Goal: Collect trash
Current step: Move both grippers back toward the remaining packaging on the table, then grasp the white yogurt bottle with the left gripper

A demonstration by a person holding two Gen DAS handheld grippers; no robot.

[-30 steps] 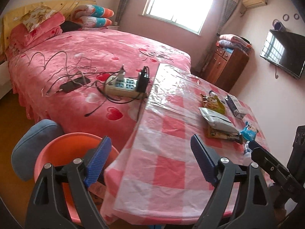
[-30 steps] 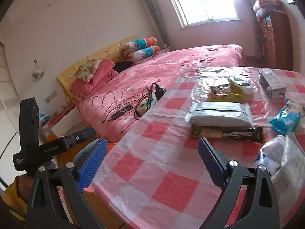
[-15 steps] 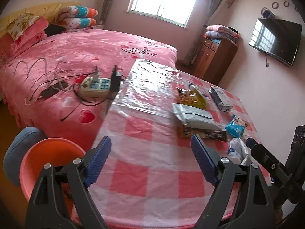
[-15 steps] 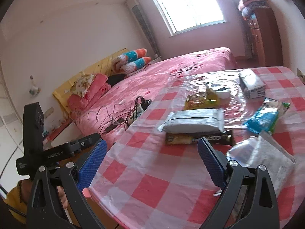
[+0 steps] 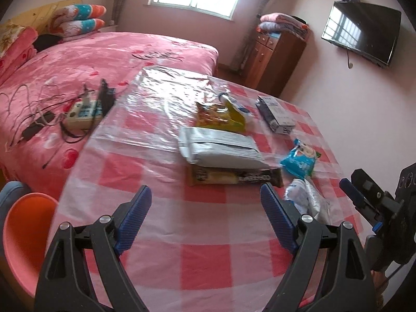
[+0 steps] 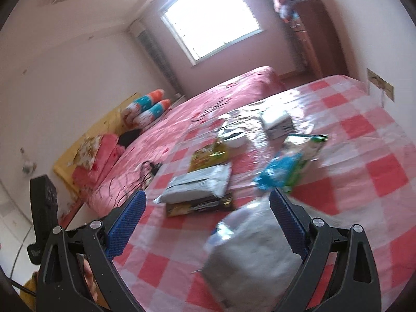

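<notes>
A power strip with tangled cables lies on the pink bed.

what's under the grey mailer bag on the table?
A dark coffee-bar wrapper lies under the grey mailer bag, its near edge sticking out. Its far part, and anything else beneath, is covered.

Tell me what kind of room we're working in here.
A lived-in bedroom, most likely in a home. A bed with a pink cover and stacked pillows sits right beside the checkered table, a television hangs on the wall, and folded blankets top a wooden dresser.
</notes>
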